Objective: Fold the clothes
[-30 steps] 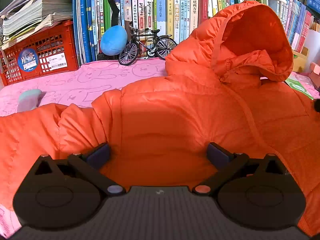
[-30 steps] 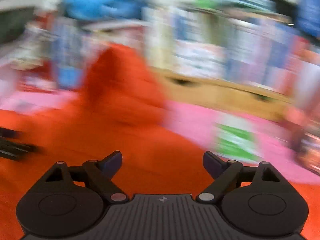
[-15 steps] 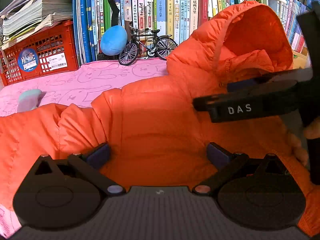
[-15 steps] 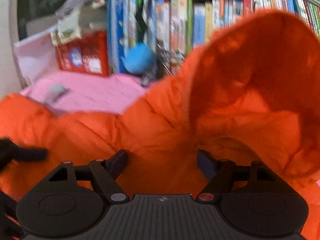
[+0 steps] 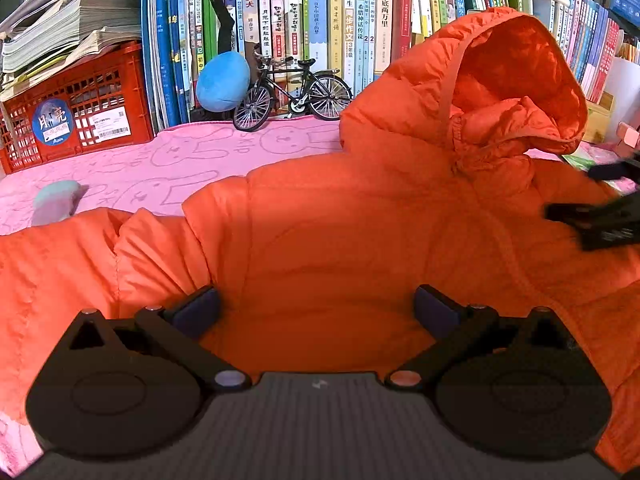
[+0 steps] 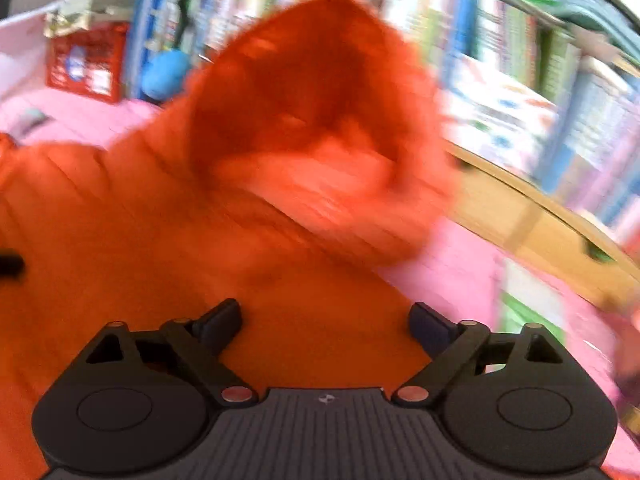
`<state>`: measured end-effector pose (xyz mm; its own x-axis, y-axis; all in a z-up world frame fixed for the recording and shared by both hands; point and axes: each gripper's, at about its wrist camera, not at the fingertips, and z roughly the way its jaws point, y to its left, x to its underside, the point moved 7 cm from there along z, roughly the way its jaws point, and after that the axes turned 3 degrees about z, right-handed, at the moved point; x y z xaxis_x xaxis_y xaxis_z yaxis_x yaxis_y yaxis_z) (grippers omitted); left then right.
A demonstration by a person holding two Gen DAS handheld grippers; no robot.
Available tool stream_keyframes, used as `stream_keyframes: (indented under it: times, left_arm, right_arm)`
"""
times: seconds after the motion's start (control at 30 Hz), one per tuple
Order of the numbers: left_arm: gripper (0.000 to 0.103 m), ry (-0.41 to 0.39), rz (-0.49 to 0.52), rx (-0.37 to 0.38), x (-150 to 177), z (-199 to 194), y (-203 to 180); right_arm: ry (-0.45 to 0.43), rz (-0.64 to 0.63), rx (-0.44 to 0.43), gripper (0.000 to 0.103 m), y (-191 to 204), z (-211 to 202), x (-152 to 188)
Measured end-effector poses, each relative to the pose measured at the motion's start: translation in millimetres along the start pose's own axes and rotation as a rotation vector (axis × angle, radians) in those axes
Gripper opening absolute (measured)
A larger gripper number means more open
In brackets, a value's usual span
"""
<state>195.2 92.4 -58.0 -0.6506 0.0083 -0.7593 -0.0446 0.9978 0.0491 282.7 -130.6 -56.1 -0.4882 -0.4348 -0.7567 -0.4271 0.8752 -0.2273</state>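
While the orange jacket lies spread front-up across the pink rabbit-print cloth, its hood stands up at the far end, open toward the cameras and close in front of the row of books. The left gripper hangs low over the jacket's chest with its jaws spread wide; orange fabric fills the gap between the fingers, but the pads do not pinch it. To the left of the jacket's chest a sleeve runs out toward the edge of the view, and beyond that sleeve a small pale blue-grey thing rests on the cloth. Behind the jacket's left shoulder a model bicycle stands beside a blue plush ball, with a red crate further left. The right gripper shows in its own blurred view over the jacket just below the hood, its jaws opening and already wide, with fabric under them and nothing gripped. From the left camera, dark parts of it appear over the jacket's right side.
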Motion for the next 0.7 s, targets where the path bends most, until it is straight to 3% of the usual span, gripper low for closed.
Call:
stream_keyframes:
  times: [0.1, 0.17, 0.33, 0.43, 0.5, 0.57, 0.7]
  left_arm:
    - [0.103, 0.000, 0.001, -0.001, 0.5, -0.2, -0.9]
    - [0.103, 0.000, 0.002, -0.003, 0.6, 0.0, -0.9]
    - [0.103, -0.002, 0.003, -0.005, 1.1, 0.7, -1.4]
    - [0.103, -0.002, 0.004, -0.010, 1.3, 0.9, -2.6]
    - [0.103, 0.000, -0.003, -0.014, 1.3, 1.0, -3.1]
    - [0.103, 0.001, -0.001, -0.032, 3.2, -5.2, -6.3]
    - [0.103, -0.066, 0.108, -0.042, 13.6, -42.9, -29.5]
  right_arm:
    - [0.017, 0.053, 0.110, 0.096, -38.6, -11.6, 15.4]
    - [0.026, 0.133, 0.285, 0.093, -62.2, -24.3, 19.4]
    - [-0.114, 0.176, 0.024, 0.094, -18.8, -66.0, 9.8]
    - [-0.158, 0.103, -0.195, 0.097, 28.9, -80.4, 4.6]
    - [-0.163, 0.069, -0.265, 0.099, 51.7, -81.2, 7.8]
    - [-0.135, 0.049, -0.282, 0.100, 62.3, -72.5, 14.5]
    - [-0.045, 0.104, -0.200, 0.103, 44.3, -54.3, 24.0]
